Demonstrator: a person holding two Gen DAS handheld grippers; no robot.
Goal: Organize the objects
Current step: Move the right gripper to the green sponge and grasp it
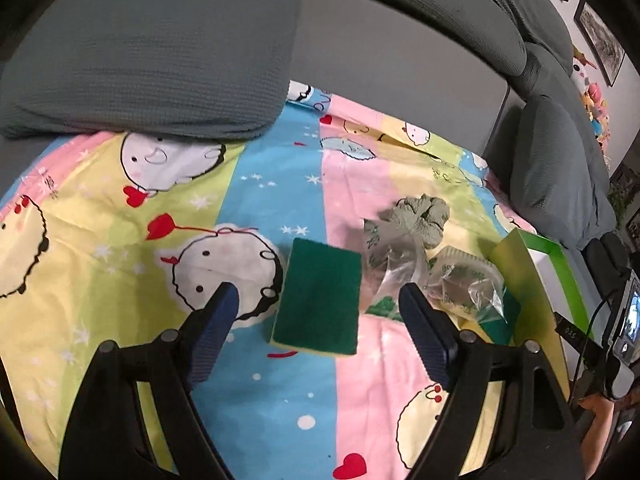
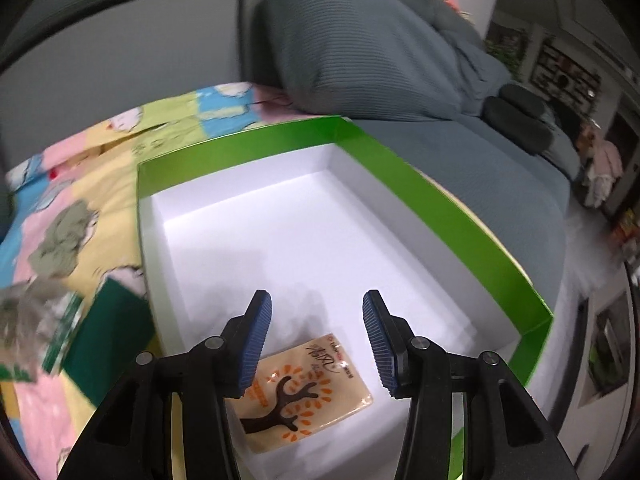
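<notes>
In the left wrist view a green-and-yellow sponge (image 1: pixel 319 300) lies on the cartoon bedsheet (image 1: pixel 120 240). My left gripper (image 1: pixel 318 300) is open, above the sponge with a finger on each side. Right of it lie a grey-green scrunchie (image 1: pixel 420 216) and clear plastic packets (image 1: pixel 460 284). In the right wrist view my right gripper (image 2: pixel 316 312) is open and empty above a green-rimmed white box (image 2: pixel 440 208). A tissue pack with a tree print (image 2: pixel 304 396) lies in the box's near corner, below the fingers.
The box's corner (image 1: pixel 532 264) shows at the right of the left wrist view. Grey cushions (image 1: pixel 152 48) (image 2: pixel 360 40) and the sofa back border the sheet. A green sponge (image 2: pixel 108 332), the packets (image 2: pixel 36 320) and scrunchie (image 2: pixel 60 240) lie left of the box.
</notes>
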